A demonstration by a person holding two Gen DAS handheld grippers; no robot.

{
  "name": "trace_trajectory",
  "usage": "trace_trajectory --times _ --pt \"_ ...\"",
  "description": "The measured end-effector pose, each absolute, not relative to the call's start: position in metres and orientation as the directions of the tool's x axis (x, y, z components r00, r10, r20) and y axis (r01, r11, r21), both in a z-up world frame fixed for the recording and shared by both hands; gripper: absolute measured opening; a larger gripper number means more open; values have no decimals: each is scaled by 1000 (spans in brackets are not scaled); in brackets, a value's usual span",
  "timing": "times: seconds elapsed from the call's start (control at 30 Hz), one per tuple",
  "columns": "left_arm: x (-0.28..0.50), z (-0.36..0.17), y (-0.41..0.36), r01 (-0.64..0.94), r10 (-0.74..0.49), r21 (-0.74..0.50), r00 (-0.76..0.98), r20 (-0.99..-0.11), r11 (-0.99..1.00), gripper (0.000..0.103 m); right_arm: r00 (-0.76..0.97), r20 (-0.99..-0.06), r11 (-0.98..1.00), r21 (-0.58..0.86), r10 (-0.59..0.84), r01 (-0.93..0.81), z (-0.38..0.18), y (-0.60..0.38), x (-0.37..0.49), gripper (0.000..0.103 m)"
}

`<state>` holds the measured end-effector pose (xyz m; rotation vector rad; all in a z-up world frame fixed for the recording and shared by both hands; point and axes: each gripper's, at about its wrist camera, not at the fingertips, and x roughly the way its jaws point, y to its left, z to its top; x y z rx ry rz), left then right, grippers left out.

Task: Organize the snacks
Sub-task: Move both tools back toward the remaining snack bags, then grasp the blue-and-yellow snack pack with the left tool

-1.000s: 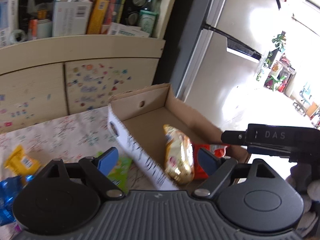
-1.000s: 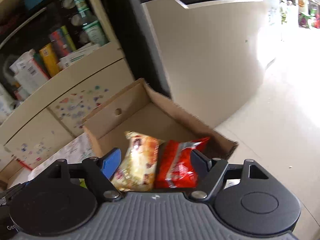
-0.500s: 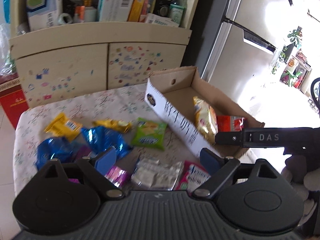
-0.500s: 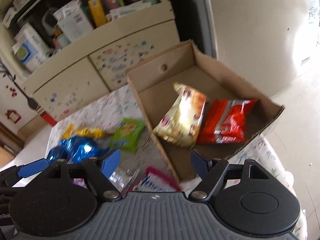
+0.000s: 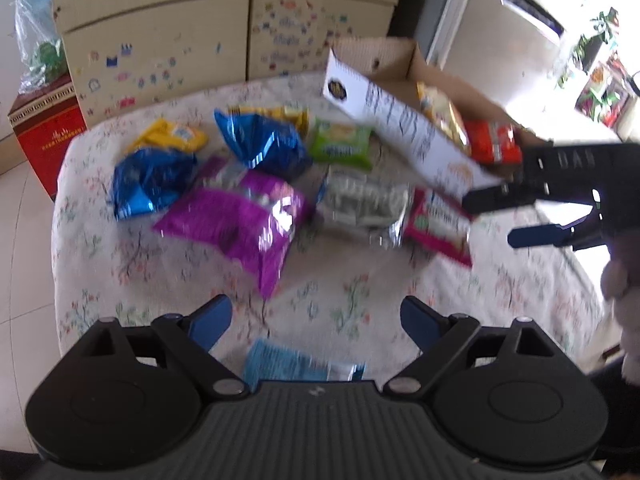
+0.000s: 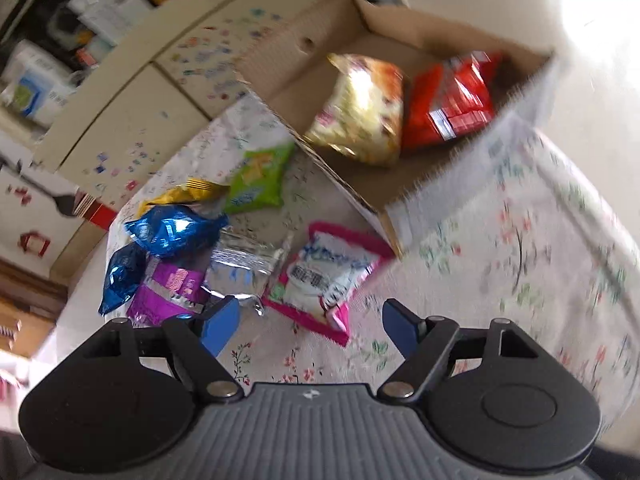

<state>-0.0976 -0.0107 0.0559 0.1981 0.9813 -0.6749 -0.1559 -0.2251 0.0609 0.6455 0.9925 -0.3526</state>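
Note:
A cardboard box (image 5: 400, 120) (image 6: 400, 196) stands at the table's far right and holds a gold snack bag (image 6: 360, 116) and a red snack bag (image 6: 452, 100). Several loose packets lie on the floral tablecloth: a purple bag (image 5: 240, 216), two blue bags (image 5: 260, 140), a green packet (image 5: 340, 144), yellow packets (image 5: 168, 136), a clear silver packet (image 5: 364, 204) and a pink packet (image 6: 324, 276). My left gripper (image 5: 316, 316) is open and empty above the table's near side. My right gripper (image 6: 312, 324) is open and empty, just short of the pink packet.
A light blue packet (image 5: 292, 364) lies at the table's near edge under my left gripper. A beige cabinet (image 5: 180, 48) with stickers stands behind the table, a red box (image 5: 44, 128) on the floor at left, and a fridge (image 5: 500, 24) at right.
Both grippers have pulled back from the box toward the near side of the table, so the loose packets now fill the views. Both stay open and empty.

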Motion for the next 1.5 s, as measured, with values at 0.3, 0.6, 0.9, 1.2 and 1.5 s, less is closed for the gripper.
trace_trajectory --times 0.3,0.6,0.9,1.2,1.5 --pt "-103 32 -5 628 -407 -125 329 -852 768 91 480 -874 701 300 -69 647 45 -224 -148 83" --pt "-104 14 -7 617 -378 -113 317 -870 778 91 435 -889 665 241 -141 707 21 -220 -123 79" --pt "-103 10 19 592 -327 -64 349 -878 803 94 423 -896 766 176 -136 618 13 -206 -116 55" --pt "-91 18 54 429 -374 -207 351 -858 879 94 398 -917 866 186 -16 464 14 -189 -122 53" --pt "-84 18 51 234 -295 -216 391 -872 948 94 416 -909 829 224 -12 513 18 -196 -126 68"
